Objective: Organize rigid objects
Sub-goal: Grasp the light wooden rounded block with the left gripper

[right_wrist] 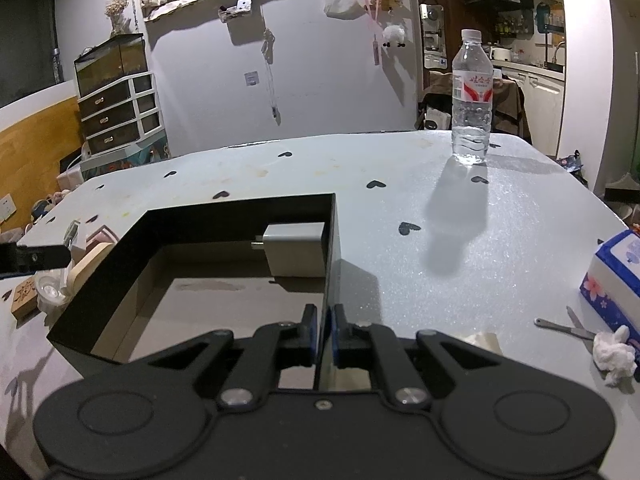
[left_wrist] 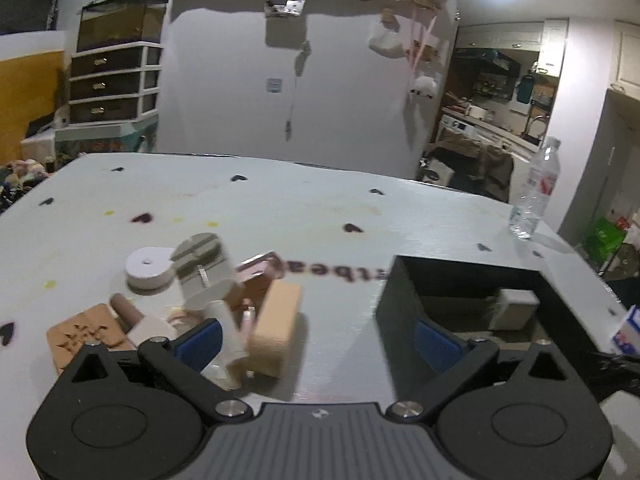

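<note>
A black open box (right_wrist: 240, 216) stands on the white table; a grey charger block (right_wrist: 294, 250) lies inside it, also in the left wrist view (left_wrist: 514, 308). My right gripper (right_wrist: 323, 334) is shut on the box's right wall. My left gripper (left_wrist: 316, 344) is open and empty, low over the table between a pile of small objects and the box (left_wrist: 400, 300). The pile holds a tan block (left_wrist: 276, 330), a white disc (left_wrist: 149, 267), a carved wooden tile (left_wrist: 82, 332), a brown cylinder (left_wrist: 126, 310) and pale plastic pieces. The left finger pad (left_wrist: 200, 342) is close beside the pile.
A water bottle (right_wrist: 472, 96) stands at the table's far right. A tissue pack (right_wrist: 616, 276), small scissors (right_wrist: 568, 326) and a crumpled tissue (right_wrist: 614, 354) lie at the right edge. The table (right_wrist: 400, 184) has heart prints.
</note>
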A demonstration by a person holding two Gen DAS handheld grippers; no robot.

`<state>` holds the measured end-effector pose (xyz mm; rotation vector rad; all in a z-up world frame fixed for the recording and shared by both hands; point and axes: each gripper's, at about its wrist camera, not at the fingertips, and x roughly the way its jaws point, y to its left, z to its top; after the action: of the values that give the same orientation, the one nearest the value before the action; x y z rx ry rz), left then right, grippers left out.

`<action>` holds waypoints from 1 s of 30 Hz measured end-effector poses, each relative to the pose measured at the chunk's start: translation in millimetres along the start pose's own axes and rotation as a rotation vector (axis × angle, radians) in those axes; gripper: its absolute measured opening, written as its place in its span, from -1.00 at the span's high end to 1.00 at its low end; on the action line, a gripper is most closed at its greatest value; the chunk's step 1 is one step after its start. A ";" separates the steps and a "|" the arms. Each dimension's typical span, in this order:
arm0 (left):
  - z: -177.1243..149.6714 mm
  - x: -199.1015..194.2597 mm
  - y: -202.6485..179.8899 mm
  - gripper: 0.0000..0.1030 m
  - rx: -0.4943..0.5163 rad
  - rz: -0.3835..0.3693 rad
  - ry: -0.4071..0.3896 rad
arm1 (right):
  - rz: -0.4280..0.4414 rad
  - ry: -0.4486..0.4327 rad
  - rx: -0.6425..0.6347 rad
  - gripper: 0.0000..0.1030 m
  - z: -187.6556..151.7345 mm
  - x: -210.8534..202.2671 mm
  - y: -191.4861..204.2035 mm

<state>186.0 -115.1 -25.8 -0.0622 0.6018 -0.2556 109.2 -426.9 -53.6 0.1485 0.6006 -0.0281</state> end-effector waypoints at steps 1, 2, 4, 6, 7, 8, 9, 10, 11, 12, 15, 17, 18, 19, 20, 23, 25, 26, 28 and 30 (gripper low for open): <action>-0.1 2.9 1.7 -0.76 0.016 0.006 0.004 | -0.001 0.001 -0.001 0.86 0.3 0.1 0.4; -0.7 6.2 3.2 -0.62 0.027 0.007 0.011 | -0.004 0.001 -0.003 0.86 0.3 -0.1 0.8; -0.1 13.5 8.0 -0.39 0.045 0.018 0.024 | -0.009 0.002 -0.008 0.86 0.4 -0.1 1.9; 2.4 22.3 11.9 -0.06 0.056 0.039 0.040 | -0.012 0.003 -0.012 0.86 0.5 0.1 2.6; 3.7 25.9 13.6 -0.04 0.057 0.039 0.045 | -0.014 0.004 -0.016 0.86 0.6 0.1 3.1; 5.1 29.7 15.3 -0.03 0.060 0.033 0.049 | -0.015 0.005 -0.018 0.86 0.6 0.1 3.6; 6.3 32.9 16.4 -0.03 0.064 0.031 0.052 | -0.017 0.006 -0.019 0.86 0.8 0.0 4.0; 7.6 36.5 17.2 -0.02 0.070 0.034 0.055 | -0.019 0.007 -0.020 0.87 0.9 0.0 4.4; 8.8 39.5 17.5 0.01 0.077 0.031 0.055 | -0.020 0.009 -0.020 0.87 1.2 0.1 4.7; 10.0 42.6 17.6 0.05 0.084 0.030 0.058 | -0.022 0.010 -0.021 0.87 1.3 0.1 4.8; 12.6 51.0 17.9 0.25 0.091 0.032 0.067 | -0.026 0.013 -0.021 0.87 1.9 1.0 5.8; 13.5 55.1 17.3 0.34 0.096 0.023 0.080 | -0.029 0.015 -0.022 0.87 2.1 1.6 6.3; 13.3 57.3 16.6 0.39 0.100 0.018 0.089 | -0.029 0.016 -0.021 0.87 2.1 2.0 6.3; 12.7 59.6 15.9 0.40 0.105 0.016 0.101 | -0.029 0.017 -0.020 0.87 2.0 2.2 6.1; 11.7 61.3 15.7 0.43 0.108 0.019 0.108 | -0.029 0.018 -0.019 0.87 2.1 2.6 6.0; 10.0 62.5 17.2 0.49 0.096 0.018 0.111 | -0.030 0.020 -0.015 0.87 2.4 3.4 5.8; 9.5 60.4 18.4 0.49 0.080 0.013 0.110 | -0.032 0.021 -0.016 0.87 2.4 3.7 5.9; 9.0 58.8 19.0 0.50 0.070 0.012 0.110 | -0.033 0.022 -0.017 0.87 2.5 3.9 6.2; 8.3 51.6 21.2 0.51 0.044 0.004 0.099 | -0.034 0.022 -0.019 0.87 2.6 4.0 6.4; 9.2 41.0 25.2 0.51 0.003 -0.026 0.081 | -0.034 0.022 -0.019 0.87 2.5 4.1 6.5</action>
<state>229.3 -101.4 -44.2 -0.0573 0.6816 -0.2848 114.5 -420.8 -52.9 0.1202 0.6254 -0.0532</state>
